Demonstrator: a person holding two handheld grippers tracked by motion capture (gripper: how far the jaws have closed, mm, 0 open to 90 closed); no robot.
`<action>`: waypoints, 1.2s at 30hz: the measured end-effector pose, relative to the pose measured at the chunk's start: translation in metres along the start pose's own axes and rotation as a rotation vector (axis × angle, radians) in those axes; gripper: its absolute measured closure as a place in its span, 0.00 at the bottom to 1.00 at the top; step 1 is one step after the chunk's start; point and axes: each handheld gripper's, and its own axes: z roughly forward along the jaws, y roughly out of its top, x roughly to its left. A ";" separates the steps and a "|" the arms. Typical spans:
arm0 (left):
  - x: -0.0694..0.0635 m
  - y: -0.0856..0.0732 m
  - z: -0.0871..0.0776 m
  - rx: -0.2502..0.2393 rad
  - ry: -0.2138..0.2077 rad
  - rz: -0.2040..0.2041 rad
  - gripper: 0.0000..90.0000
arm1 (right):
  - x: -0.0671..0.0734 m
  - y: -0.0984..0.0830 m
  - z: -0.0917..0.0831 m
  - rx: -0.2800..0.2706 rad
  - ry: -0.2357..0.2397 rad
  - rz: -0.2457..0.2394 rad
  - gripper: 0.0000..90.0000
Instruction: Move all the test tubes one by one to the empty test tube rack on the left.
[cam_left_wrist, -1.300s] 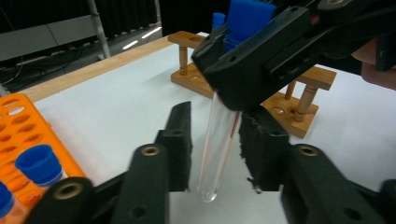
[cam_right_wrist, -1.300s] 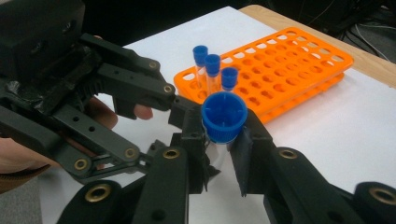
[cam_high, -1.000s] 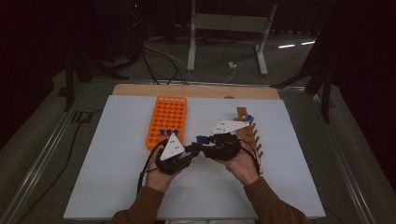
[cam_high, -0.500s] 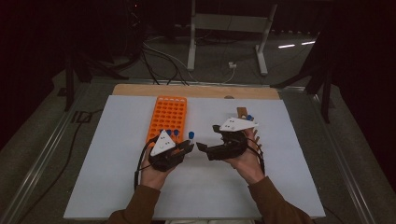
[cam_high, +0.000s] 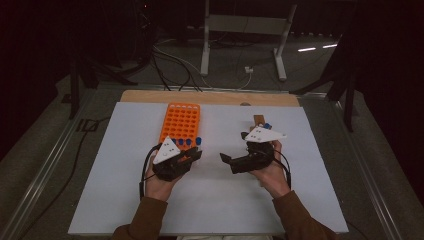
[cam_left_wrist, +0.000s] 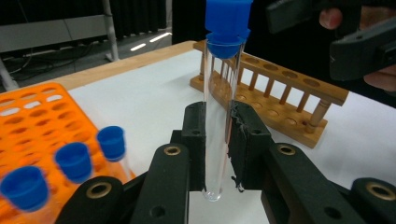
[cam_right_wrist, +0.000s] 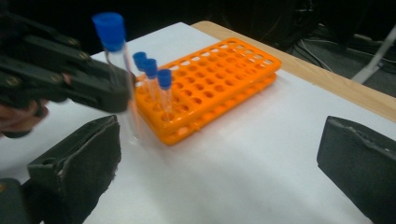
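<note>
Holding a clear, blue-capped glass test tube (cam_left_wrist: 218, 116) upright, clamped in the left gripper (cam_left_wrist: 217, 140) beside the orange plastic rack's (cam_high: 181, 121) near edge, right gripper (cam_high: 226, 160) agape, empty, just opened, wooden rack (cam_left_wrist: 280, 100) beyond.

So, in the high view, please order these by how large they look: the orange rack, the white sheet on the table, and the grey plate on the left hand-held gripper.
1. White sheet, by far the largest.
2. Orange rack.
3. Grey plate on the left hand-held gripper, the smallest, though it sits nearer the camera.
</note>
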 end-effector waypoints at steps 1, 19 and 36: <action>0.001 0.001 -0.002 -0.005 0.004 -0.001 0.87 | -0.001 -0.001 -0.001 0.001 -0.003 0.001 0.00; 0.027 0.001 -0.029 -0.070 0.118 -0.054 0.87 | -0.022 -0.015 -0.018 -0.010 -0.053 0.039 0.00; 0.043 -0.006 -0.041 -0.081 0.226 -0.079 0.87 | -0.030 -0.027 -0.029 -0.024 -0.077 0.066 0.00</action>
